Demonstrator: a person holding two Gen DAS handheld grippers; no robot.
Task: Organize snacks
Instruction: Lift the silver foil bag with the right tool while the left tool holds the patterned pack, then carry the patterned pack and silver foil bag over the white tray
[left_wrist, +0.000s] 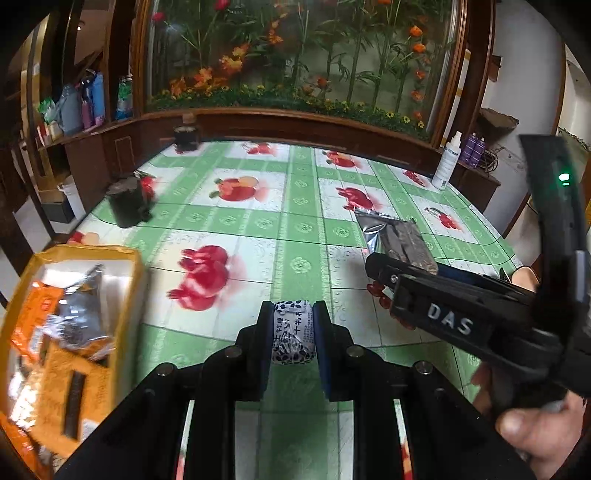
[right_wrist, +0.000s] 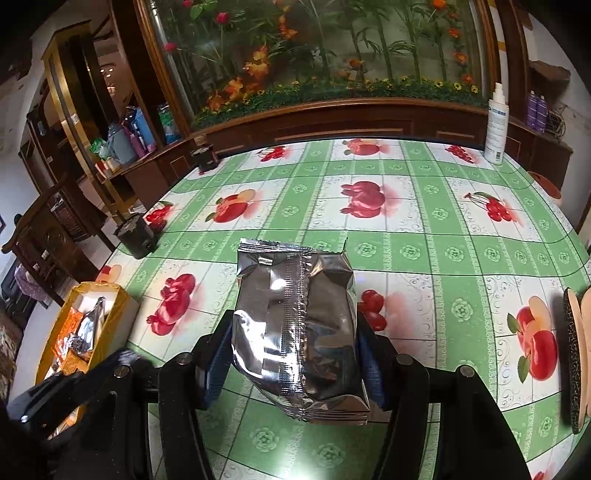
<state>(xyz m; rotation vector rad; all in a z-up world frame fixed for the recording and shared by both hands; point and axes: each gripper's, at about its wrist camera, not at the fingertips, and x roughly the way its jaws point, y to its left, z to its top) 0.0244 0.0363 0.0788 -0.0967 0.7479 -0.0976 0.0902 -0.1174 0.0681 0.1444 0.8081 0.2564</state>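
My left gripper (left_wrist: 293, 325) is shut on a small white snack pack with dark print (left_wrist: 293, 332), held above the green fruit-print tablecloth (left_wrist: 258, 221). My right gripper (right_wrist: 295, 354) is shut on a silver foil snack bag (right_wrist: 295, 325), seam side up, above the table; it also shows in the left wrist view (left_wrist: 397, 236) held by the right gripper (left_wrist: 384, 266). A yellow box (left_wrist: 22, 280) at the table's left edge holds orange and silver snack packs; it also shows in the right wrist view (right_wrist: 110, 317).
Two black boxes (right_wrist: 138, 236) (right_wrist: 205, 157) stand along the table's left side. A white spray bottle (right_wrist: 496, 125) stands at the far right corner. A wooden-framed glass case with flowers (right_wrist: 314, 55) backs the table. A round woven object (right_wrist: 574, 362) lies at the right edge.
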